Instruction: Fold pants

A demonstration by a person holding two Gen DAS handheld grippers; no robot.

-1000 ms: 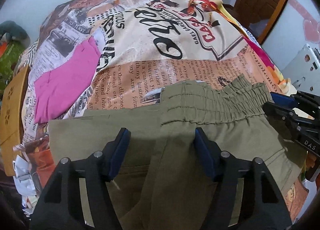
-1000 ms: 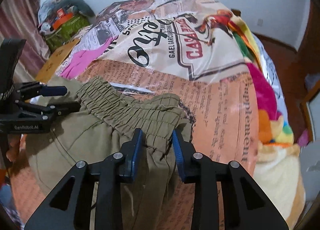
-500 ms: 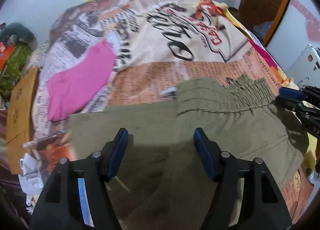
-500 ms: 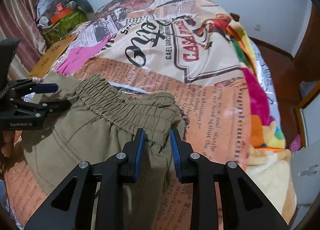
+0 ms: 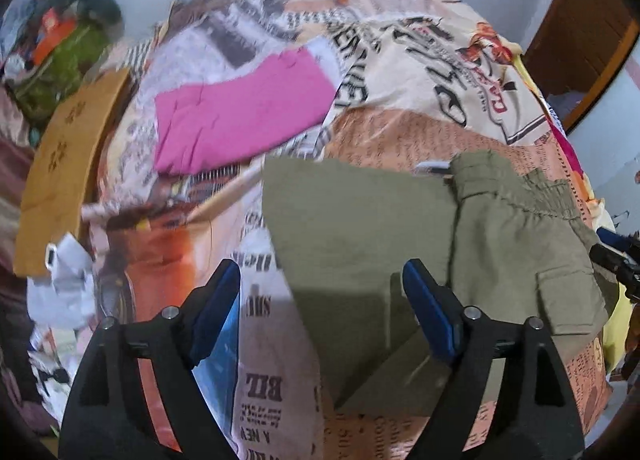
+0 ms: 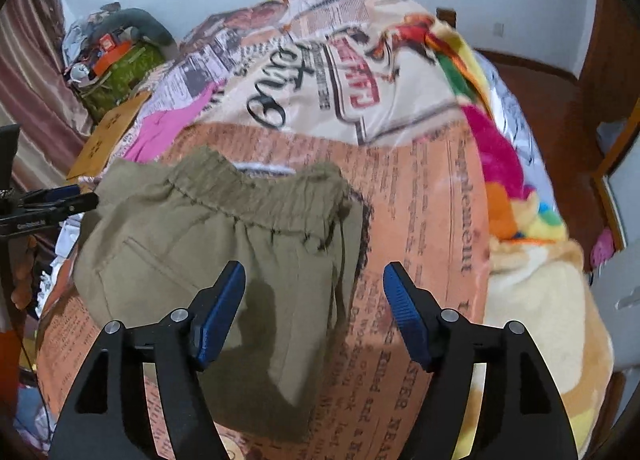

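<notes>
The left gripper (image 5: 322,310) is spread wide and holds nothing; its blue pads hang above the left edge of the olive pants (image 5: 400,228), one pad over the printed bedspread (image 5: 400,60) and one over the cloth. The right gripper (image 6: 314,310) is also wide apart and empty, above the right side of the pants, just below the elastic waistband (image 6: 260,196). The pants lie folded and flat on the bedspread, with the waistband on the far side. A pink garment (image 5: 240,112) lies beyond them on the left, near a brown cardboard sheet (image 5: 64,164). A colourful plush blanket (image 6: 520,188) hangs along the right side of the bed.
</notes>
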